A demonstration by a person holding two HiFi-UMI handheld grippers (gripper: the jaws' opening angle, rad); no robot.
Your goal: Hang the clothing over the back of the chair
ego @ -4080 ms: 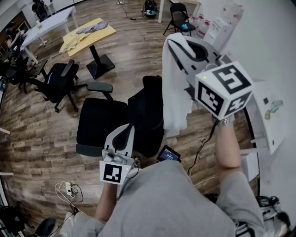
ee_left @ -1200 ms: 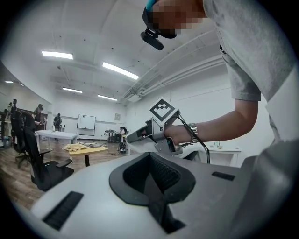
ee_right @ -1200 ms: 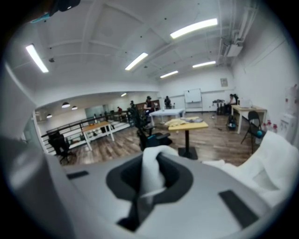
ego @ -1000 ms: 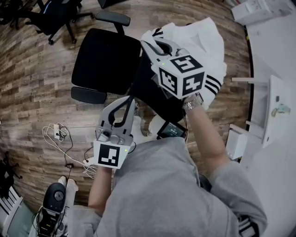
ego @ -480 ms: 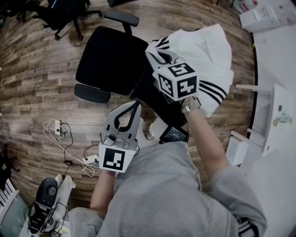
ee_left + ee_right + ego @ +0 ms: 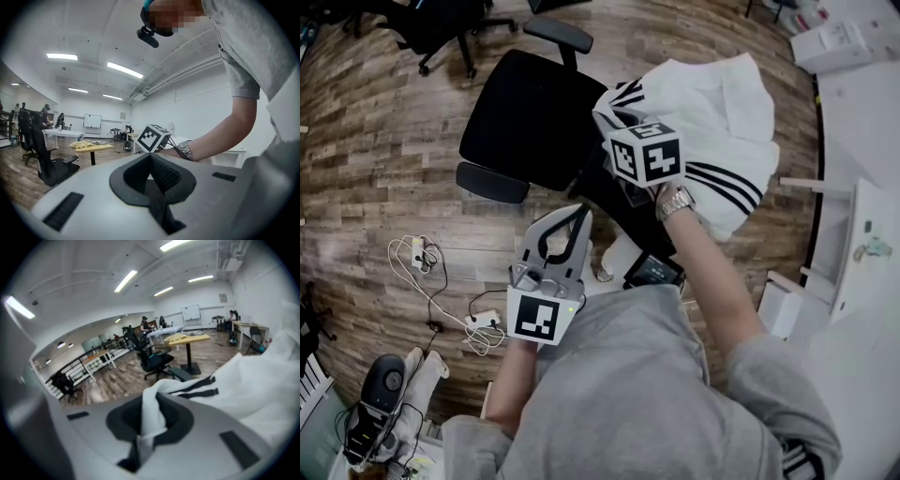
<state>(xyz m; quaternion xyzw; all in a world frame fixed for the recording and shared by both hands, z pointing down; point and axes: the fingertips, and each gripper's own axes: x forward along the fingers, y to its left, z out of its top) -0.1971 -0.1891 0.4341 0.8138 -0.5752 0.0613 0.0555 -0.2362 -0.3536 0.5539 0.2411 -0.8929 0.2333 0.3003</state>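
right gripper: jaws clenched down hard on a bunched fold of the clothing, with white fabric squeezed up through the narrow gap between them

left gripper: jaws pressed together with nothing in them, held close to the person's body, well apart from the fabric

clothing: white with black stripes, pinched end right at the top of the chair's backrest, the rest fanned out behind the chair on the far side from the seat; can't tell how much of it actually rests on the backrest

chair: black office chair with armrests, seat bare

in the way: the right gripper's marker cube and the wrist with a watch cover the backrest's top edge in the head view, so the contact spot is hidden

around: white bench to the right, dark-screened device just behind the chair, power strip with cables on the wood floor, another black chair farther off
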